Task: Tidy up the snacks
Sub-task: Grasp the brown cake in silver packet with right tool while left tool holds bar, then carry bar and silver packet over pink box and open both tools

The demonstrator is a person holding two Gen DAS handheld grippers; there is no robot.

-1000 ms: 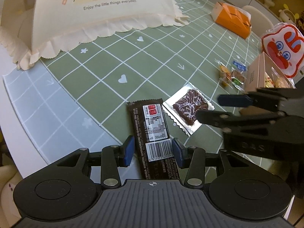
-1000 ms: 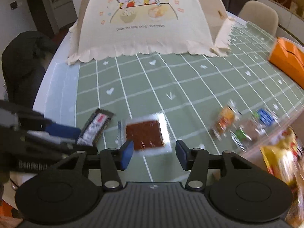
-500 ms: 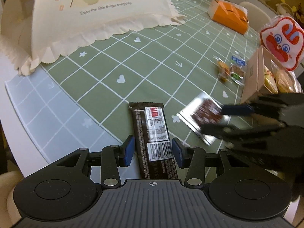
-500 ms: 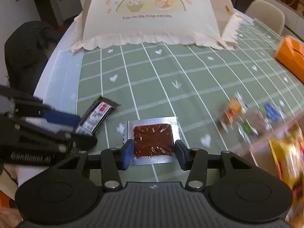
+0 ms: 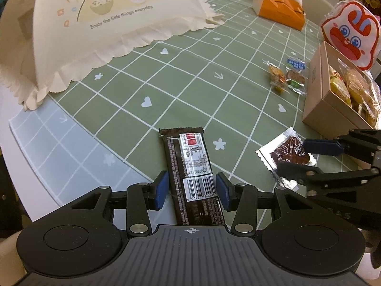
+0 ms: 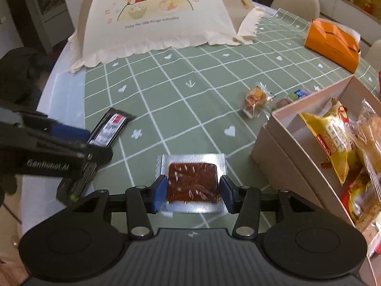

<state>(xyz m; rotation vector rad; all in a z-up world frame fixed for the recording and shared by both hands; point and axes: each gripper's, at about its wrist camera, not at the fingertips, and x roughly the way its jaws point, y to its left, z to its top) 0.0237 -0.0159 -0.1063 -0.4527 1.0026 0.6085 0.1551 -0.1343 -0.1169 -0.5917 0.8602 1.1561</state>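
A dark brown chocolate bar (image 5: 190, 157) with a white label and barcode lies lengthwise between the blue pads of my left gripper (image 5: 191, 190), which is shut on it; the right wrist view also shows the bar (image 6: 112, 126) in that gripper (image 6: 90, 140). My right gripper (image 6: 193, 194) is shut on a square silver packet (image 6: 193, 183) with dark brown contents, just above the green checked tablecloth. In the left wrist view that packet (image 5: 283, 147) sits tilted in the right gripper (image 5: 294, 156). An open cardboard box (image 6: 273, 143) holding bagged snacks stands just right of the packet.
Small wrapped snacks (image 5: 277, 78) lie on the cloth beside the box (image 5: 316, 104). A cream mesh food cover (image 6: 154, 16) fills the far left. An orange tissue box (image 6: 333, 40) sits far right. A red-and-white rabbit bag (image 5: 350, 33) rises behind the box. The table's edge curves at the left.
The right gripper came onto the silver packet, took it between its pads and carried it right, toward the cardboard box. The left gripper kept the chocolate bar and barely moved.
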